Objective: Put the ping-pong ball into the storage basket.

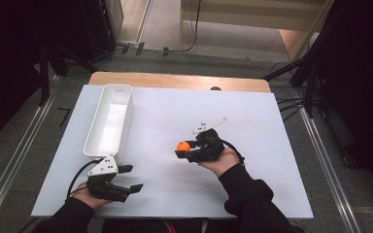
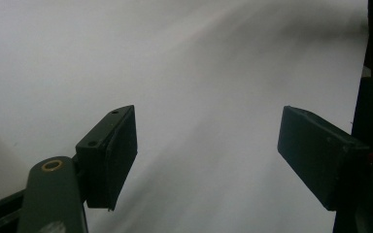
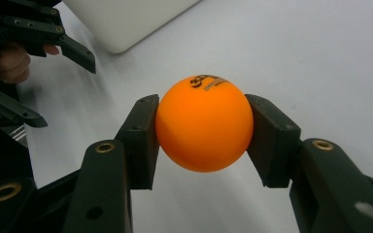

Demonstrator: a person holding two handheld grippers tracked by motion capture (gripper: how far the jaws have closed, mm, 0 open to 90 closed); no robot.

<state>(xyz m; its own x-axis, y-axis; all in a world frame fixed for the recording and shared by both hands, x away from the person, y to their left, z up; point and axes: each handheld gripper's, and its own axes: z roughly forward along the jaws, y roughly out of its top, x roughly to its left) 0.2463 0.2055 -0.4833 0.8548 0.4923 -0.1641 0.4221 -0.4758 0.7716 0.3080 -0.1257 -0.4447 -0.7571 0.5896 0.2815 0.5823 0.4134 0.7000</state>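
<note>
The right hand-held gripper (image 3: 203,138) clamps a small orange plastic ball (image 3: 204,124) between its pads, just above the white table (image 1: 252,121). The left hand-held gripper (image 1: 128,178) rests with jaws spread, gripping nothing, near the long white plastic bin (image 1: 110,119)

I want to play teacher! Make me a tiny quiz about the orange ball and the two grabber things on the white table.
1. True or false: the right gripper is shut on the small round orange plastic ball.
2. How do the left gripper's jaws stand? A) wide apart with nothing between them B) closed on the ball.
3. Fill in: the long white plastic bin lies on the person's ____ side of the white table.

Key: 1 true; 2 A; 3 left.
</note>
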